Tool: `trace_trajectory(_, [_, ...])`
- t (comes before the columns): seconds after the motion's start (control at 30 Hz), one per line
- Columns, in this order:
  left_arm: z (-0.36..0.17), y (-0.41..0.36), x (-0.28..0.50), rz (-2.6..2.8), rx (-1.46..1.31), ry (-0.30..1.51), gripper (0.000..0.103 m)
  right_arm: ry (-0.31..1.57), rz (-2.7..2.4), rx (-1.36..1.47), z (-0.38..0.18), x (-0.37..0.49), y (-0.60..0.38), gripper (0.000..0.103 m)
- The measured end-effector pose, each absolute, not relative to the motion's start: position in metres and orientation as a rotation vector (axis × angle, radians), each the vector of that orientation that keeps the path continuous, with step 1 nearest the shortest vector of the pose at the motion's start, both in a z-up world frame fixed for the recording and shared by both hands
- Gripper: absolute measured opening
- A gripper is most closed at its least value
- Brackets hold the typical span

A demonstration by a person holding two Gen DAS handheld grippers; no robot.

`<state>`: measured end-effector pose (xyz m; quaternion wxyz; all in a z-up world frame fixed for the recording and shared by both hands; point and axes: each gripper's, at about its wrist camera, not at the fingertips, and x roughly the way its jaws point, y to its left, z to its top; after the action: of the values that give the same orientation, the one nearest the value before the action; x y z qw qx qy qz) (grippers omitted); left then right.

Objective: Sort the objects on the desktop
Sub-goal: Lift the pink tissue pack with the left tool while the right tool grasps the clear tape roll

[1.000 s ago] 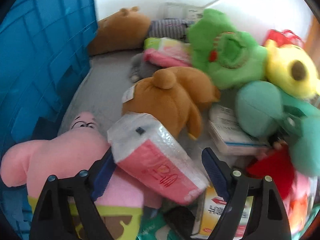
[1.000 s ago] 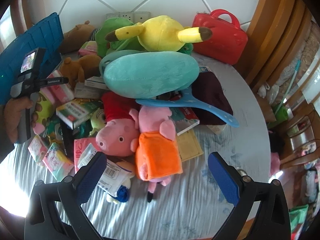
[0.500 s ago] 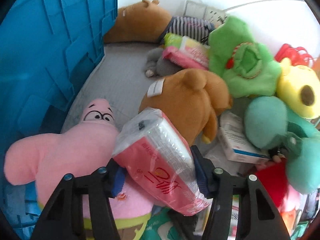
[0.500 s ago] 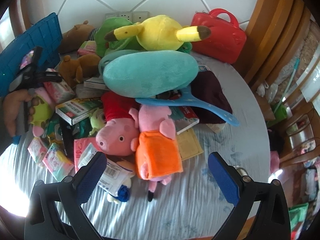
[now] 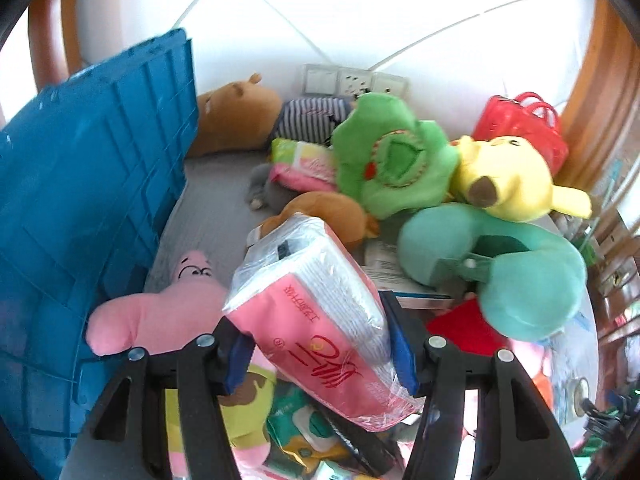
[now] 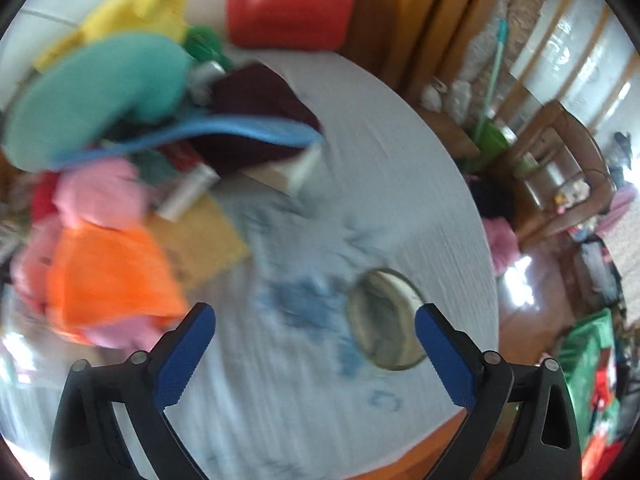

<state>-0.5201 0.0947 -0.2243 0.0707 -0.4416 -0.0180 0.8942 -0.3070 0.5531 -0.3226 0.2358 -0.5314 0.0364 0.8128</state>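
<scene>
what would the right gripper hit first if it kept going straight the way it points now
Likely the bare tablecloth; the open right gripper has nothing between its fingers. The round opening sits slightly right. Blur makes depth uncertain.

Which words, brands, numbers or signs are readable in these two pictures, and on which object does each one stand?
Nothing can be quoted with certainty.
tissue pack, held in the left gripper: large red brush-style characters and a small printed line, upside down, not legible.
white box behind the pack: print too small.
green wipes packet: print too small.
Right wrist view: motion blur; faint blue marks on the tablecloth, unreadable.
</scene>
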Motion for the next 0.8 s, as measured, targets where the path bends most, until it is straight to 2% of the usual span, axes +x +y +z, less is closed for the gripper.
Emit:
trace_trajectory(0.13, [-0.215,0.106,-0.514,2.681,-1.328,-0.016,0.057,0.079,2.182,-1.528,-0.364,-0.309,0.576,0.091])
trace_trajectory(0.2, [-0.209,0.111,-0.510,2.680,-1.321,-0.003,0.057,0.094,2.157,-1.562,-0.381,-0.312,0.584,0.077])
trace_trajectory(0.23, [-0.207,0.113,-0.508,2.680,-1.316,0.003,0.057,0.096,2.138,-1.580,-0.388,-0.314,0.588,0.075])
trace_trajectory(0.3, [-0.202,0.115,-0.505,2.680,-1.305,0.008,0.057,0.108,2.105,-1.617,-0.400,-0.318,0.594,0.059])
trace_trajectory(0.33, [-0.200,0.116,-0.505,2.680,-1.301,0.008,0.057,0.112,2.090,-1.631,-0.405,-0.320,0.598,0.042])
trace_trajectory(0.37, [-0.198,0.118,-0.504,2.681,-1.296,0.008,0.057,0.115,2.083,-1.631,-0.406,-0.320,0.600,0.018])
trace_trajectory(0.4, [-0.197,0.119,-0.502,2.682,-1.290,0.007,0.057,0.118,2.088,-1.627,-0.402,-0.319,0.600,0.013])
trace_trajectory(0.63, [-0.190,0.118,-0.491,2.674,-1.268,-0.026,0.057,0.139,2.128,-1.592,-0.379,-0.315,0.603,0.005])
trace_trajectory(0.8, [-0.179,0.111,-0.476,2.667,-1.243,-0.059,0.057,0.121,2.189,-1.556,-0.350,-0.314,0.589,0.005])
